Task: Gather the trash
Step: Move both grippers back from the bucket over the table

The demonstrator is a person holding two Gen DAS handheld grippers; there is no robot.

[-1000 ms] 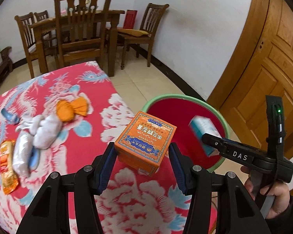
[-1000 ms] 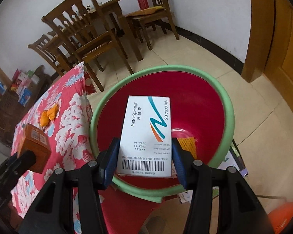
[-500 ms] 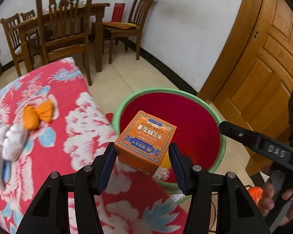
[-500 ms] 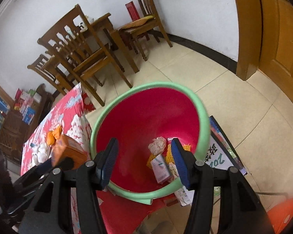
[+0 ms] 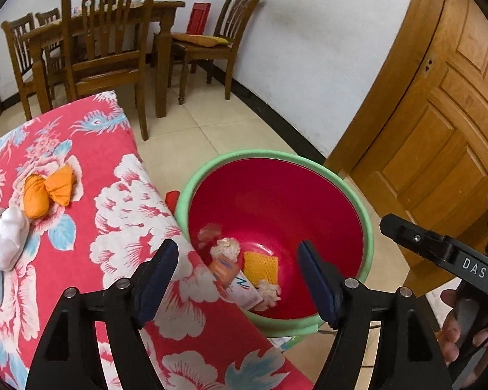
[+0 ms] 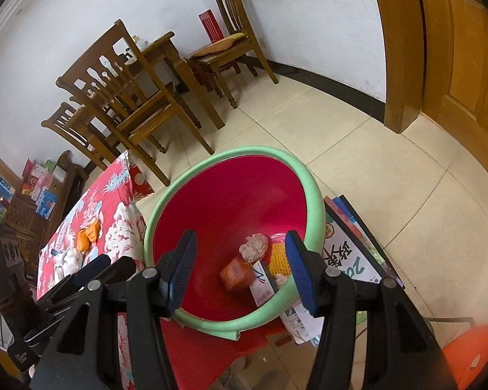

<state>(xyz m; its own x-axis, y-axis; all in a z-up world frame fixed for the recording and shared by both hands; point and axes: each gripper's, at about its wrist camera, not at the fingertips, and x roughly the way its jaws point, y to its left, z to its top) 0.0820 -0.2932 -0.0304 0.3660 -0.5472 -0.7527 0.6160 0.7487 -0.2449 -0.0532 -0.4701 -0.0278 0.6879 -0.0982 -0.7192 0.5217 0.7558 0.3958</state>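
A red bin with a green rim (image 5: 211,169) (image 6: 315,195) stands on the floor beside the table. Inside lie an orange box (image 6: 237,273) (image 5: 223,268), a white medicine box (image 5: 245,291) (image 6: 262,284), crumpled tissue (image 5: 226,247) (image 6: 253,247) and yellow mesh (image 5: 260,264). My left gripper (image 5: 237,276) is open and empty above the bin's near edge. My right gripper (image 6: 240,268) is open and empty over the bin. On the floral tablecloth (image 5: 120,201) lie an orange wrapper (image 5: 47,190) (image 6: 88,235) and white wads (image 5: 8,237).
Wooden chairs (image 5: 104,48) and a dining table (image 5: 140,9) stand behind. A wooden door (image 5: 439,123) is at the right. Papers and books (image 6: 351,243) lie on the floor next to the bin. An orange object (image 6: 468,351) sits at the lower right.
My right gripper opened and dropped the white medicine box into the bin. My left gripper then opened and dropped the orange box in as well.
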